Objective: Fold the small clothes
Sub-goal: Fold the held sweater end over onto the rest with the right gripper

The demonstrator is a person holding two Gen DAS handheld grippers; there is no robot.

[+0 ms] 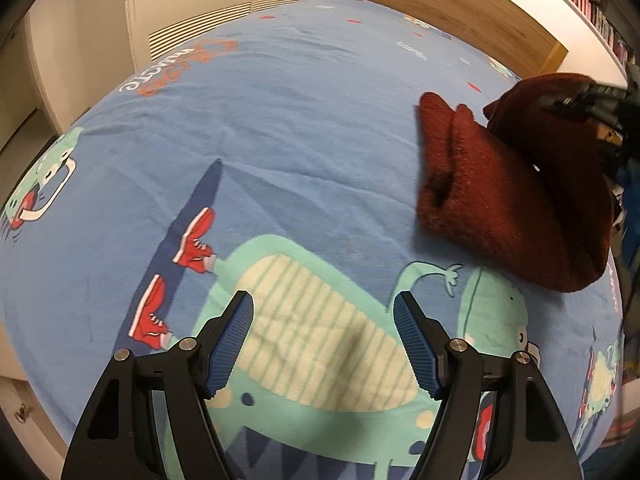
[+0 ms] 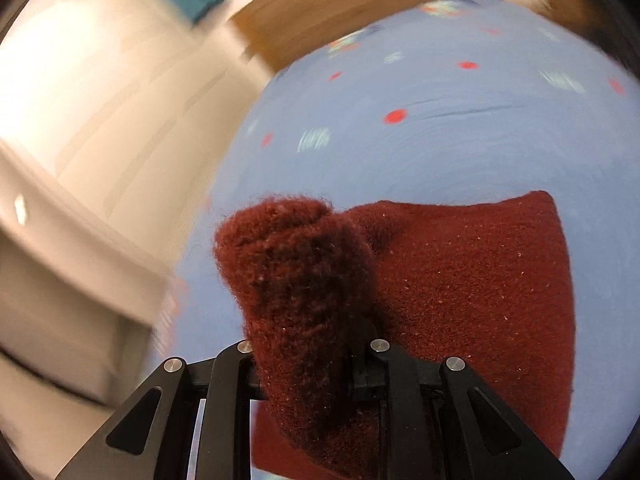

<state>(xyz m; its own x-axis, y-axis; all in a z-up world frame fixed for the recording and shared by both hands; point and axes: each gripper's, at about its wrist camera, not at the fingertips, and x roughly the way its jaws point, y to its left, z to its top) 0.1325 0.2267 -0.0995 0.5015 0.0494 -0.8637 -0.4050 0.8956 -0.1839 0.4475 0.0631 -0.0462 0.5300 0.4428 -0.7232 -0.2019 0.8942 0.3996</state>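
1. Carrying the pinched end of the dark red knitted garment [image 2: 460, 280] over its own flat body looks like the step in hand, so the right gripper [image 2: 308, 364] should travel low and level, letting the lifted part roll over rather than drag the layer beneath it.
2. Nearest the right wrist camera, a thick bunch of the knit fills the gap between the two black arms. The pads are buried in it, so this gripper is clamped on the fabric; the grip looks deep, and a late release would probably serve better than an early one.
3. The left gripper [image 1: 323, 340] hovers over the bedsheet [image 1: 280, 120] with its blue ribbed pads spread wide and nothing between them. I judge it could pin the near edge of the garment while the fold is laid, since the fuzzy wool may slide on smooth cotton.
4. Farther out in the left view, the garment lies at the right side of the bed, partly folded. One rounded, doubled flap points toward the middle of the sheet, and its far end rises to the other tool.
5. The knit is a deep maroon, coarse and fuzzy, flecked with pale lint, and thick enough to hold soft rounded creases rather than sharp ones.
6. Beyond it, the blue sheet shows cartoon dinosaurs and red dots, ending at a wooden headboard [image 1: 440, 4].
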